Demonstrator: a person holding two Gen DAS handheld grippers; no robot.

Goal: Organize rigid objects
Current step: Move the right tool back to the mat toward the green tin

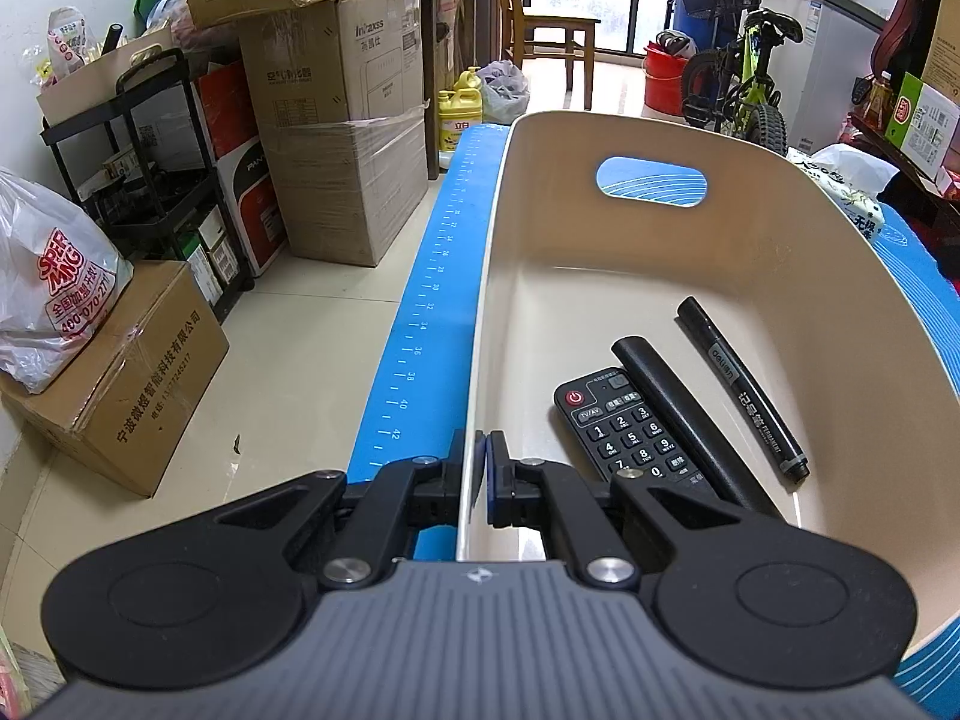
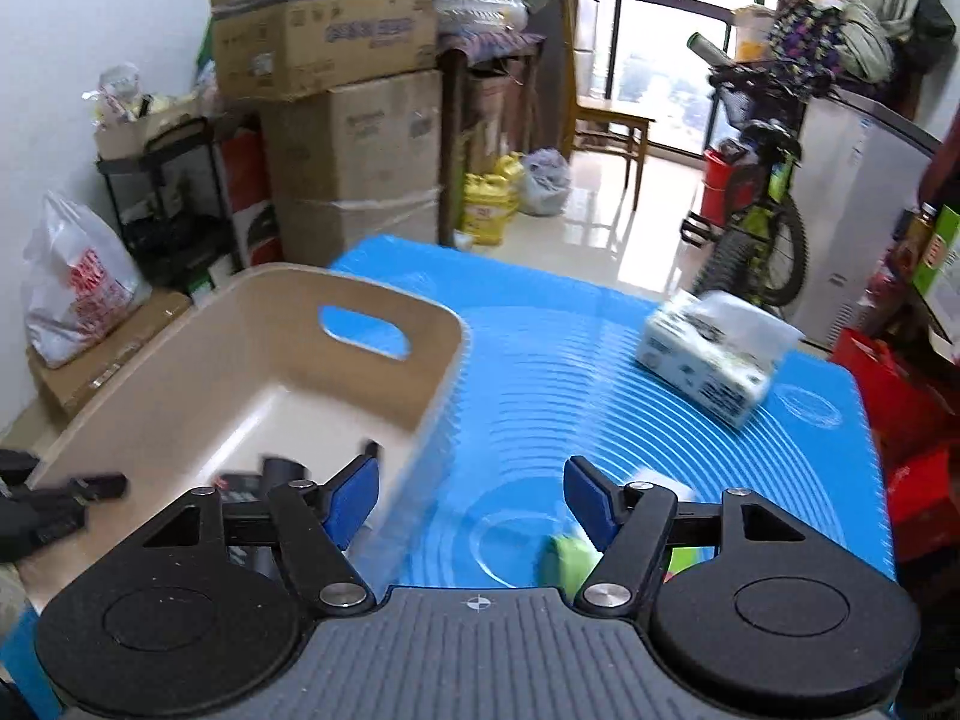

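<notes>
A beige plastic bin point(image 1: 600, 132) stands on the blue mat point(image 1: 420, 312). In it lie a black remote control point(image 1: 618, 426), a black tube-shaped object point(image 1: 672, 408) and a black marker pen point(image 1: 744, 390). My left gripper point(image 1: 477, 468) is shut on the bin's near left wall. In the right wrist view the bin point(image 2: 444, 372) is at the left and the left gripper point(image 2: 54, 504) shows at its edge. My right gripper point(image 2: 471, 498) is open and empty above the mat point(image 2: 552, 372). A green and white object point(image 2: 570, 558), blurred, lies below its right finger.
A tissue pack point(image 2: 708, 354) lies on the mat at the far right. Stacked cardboard boxes point(image 1: 336, 120), a black shelf point(image 1: 150, 180) and a plastic bag point(image 1: 54, 294) stand on the floor to the left. A bicycle point(image 1: 750, 90) and a chair point(image 1: 552, 30) stand beyond.
</notes>
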